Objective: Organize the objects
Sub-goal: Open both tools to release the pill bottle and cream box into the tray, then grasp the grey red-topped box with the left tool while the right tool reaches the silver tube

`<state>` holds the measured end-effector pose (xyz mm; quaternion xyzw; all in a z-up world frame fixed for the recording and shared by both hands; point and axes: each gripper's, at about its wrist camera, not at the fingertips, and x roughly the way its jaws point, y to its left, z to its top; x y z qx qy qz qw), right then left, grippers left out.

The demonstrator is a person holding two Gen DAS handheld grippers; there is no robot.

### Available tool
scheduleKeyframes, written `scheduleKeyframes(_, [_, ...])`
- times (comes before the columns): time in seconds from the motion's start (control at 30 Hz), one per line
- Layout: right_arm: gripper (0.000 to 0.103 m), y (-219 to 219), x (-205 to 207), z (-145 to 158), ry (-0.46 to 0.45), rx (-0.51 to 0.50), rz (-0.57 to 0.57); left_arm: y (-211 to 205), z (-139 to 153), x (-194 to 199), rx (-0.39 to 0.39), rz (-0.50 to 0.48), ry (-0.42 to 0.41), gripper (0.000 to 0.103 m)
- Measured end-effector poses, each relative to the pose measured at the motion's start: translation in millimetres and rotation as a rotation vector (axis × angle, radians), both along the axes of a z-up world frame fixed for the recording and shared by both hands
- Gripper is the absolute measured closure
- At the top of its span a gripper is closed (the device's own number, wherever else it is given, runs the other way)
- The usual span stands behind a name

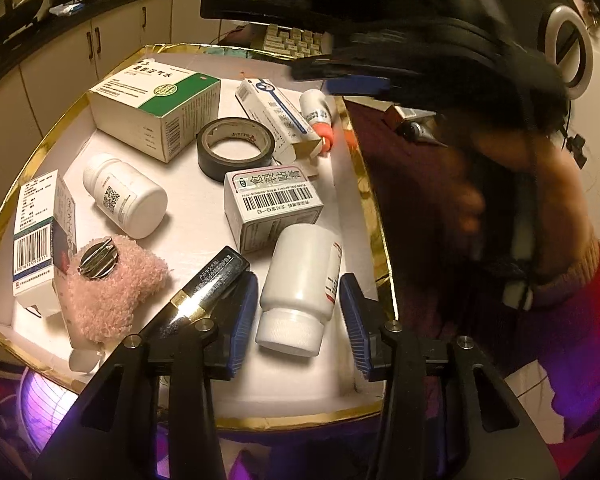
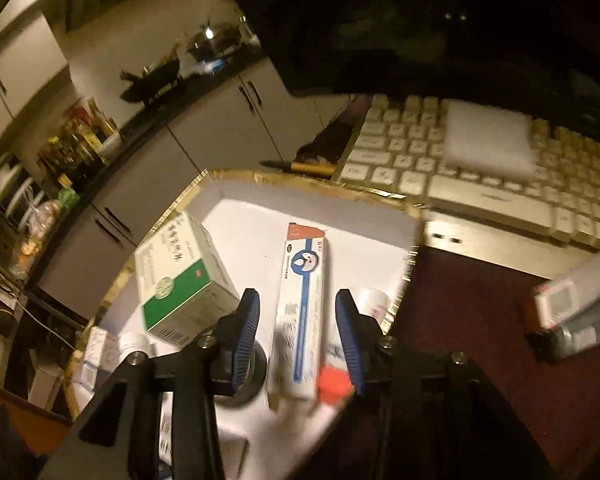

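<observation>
A gold-rimmed white tray [image 1: 352, 176] holds medicine boxes and bottles. My left gripper [image 1: 298, 312] is open, its blue pads on either side of a white pill bottle [image 1: 300, 292] lying on its side, not touching it. A black and gold tube [image 1: 204, 288] lies by the left pad. My right gripper [image 2: 298, 336] is open above a long blue-and-white box [image 2: 302, 312], which also shows in the left wrist view [image 1: 276, 116]. A green-and-white box [image 1: 156, 108] lies at the far left of the tray and shows in the right wrist view [image 2: 180, 284].
In the tray: black tape roll [image 1: 236, 148], a second white bottle [image 1: 126, 196], a barcode box [image 1: 272, 208], a pink fluffy pad with a metal clip [image 1: 112, 288], a small red-capped bottle [image 1: 318, 120]. A keyboard [image 2: 480, 168] lies behind the tray. Small items [image 2: 576, 312] lie on the dark red table.
</observation>
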<state>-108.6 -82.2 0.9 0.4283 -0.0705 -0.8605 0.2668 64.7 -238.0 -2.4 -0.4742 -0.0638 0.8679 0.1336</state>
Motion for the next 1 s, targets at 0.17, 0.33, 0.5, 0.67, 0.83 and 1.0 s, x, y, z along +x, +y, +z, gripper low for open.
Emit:
scheduleKeyframes(0.17, [0.053, 46, 36, 23, 0.12, 0.016, -0.036, -1, 12, 2, 0.031, 0.009, 0.04, 0.042])
scheduleKeyframes(0.33, [0.049, 93, 40, 11, 0.149, 0.169, -0.108, 9, 34, -3, 0.033, -0.013, 0.098, 0.037])
scheduleKeyframes(0.5, [0.049, 118, 21, -14, 0.154, 0.342, -0.097, 25, 46, -13, 0.032, -0.055, 0.108, 0.038])
scheduleKeyframes(0.67, [0.046, 126, -5, -31, 0.145, 0.386, -0.04, 34, 47, -21, 0.035, -0.078, 0.091, 0.038])
scheduleKeyframes(0.83, [0.039, 114, -21, -37, 0.187, 0.462, 0.096, 33, 46, -28, 0.035, -0.084, 0.062, 0.038])
scheduleKeyframes(1.0, [0.044, 115, -15, -36, 0.171, 0.502, 0.159, 42, 50, -42, 0.041, -0.12, 0.035, 0.038])
